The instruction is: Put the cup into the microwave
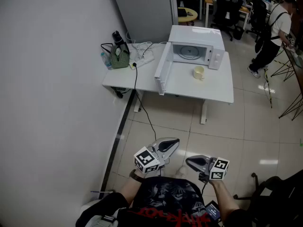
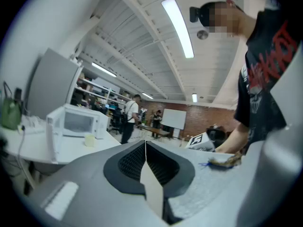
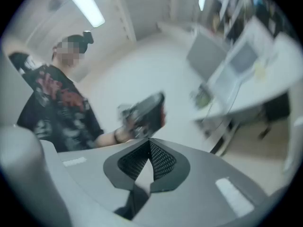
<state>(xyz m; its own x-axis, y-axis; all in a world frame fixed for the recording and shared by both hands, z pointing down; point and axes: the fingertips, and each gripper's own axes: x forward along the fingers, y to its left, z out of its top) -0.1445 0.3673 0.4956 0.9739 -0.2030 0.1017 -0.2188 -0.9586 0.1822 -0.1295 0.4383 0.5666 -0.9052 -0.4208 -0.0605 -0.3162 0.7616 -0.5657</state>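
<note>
Standing on the tiled floor well back from a white table, the person holds both tools out low in front of the body. The head view alone gives this layout. The microwave sits at the table's far edge with its door swung wide to the left and the turntable showing inside. The pale cup stands on the tabletop just in front of the open cavity, outside it. A green bag and loose cables lie at the table's left end, and a bystander stands off to the right.

From above, the left gripper and right gripper point roughly toward each other, apart, but their jaws are too small to read there. The gripper views settle it. The left gripper view shows its two jaws pressed together with nothing between them, and beyond them the table, microwave and cup far off at the left. The right gripper view is smeared with blur, yet its jaws plainly meet, empty. It looks back at the person's torso and the other tool, with the table a pale shape at the upper right.
</note>
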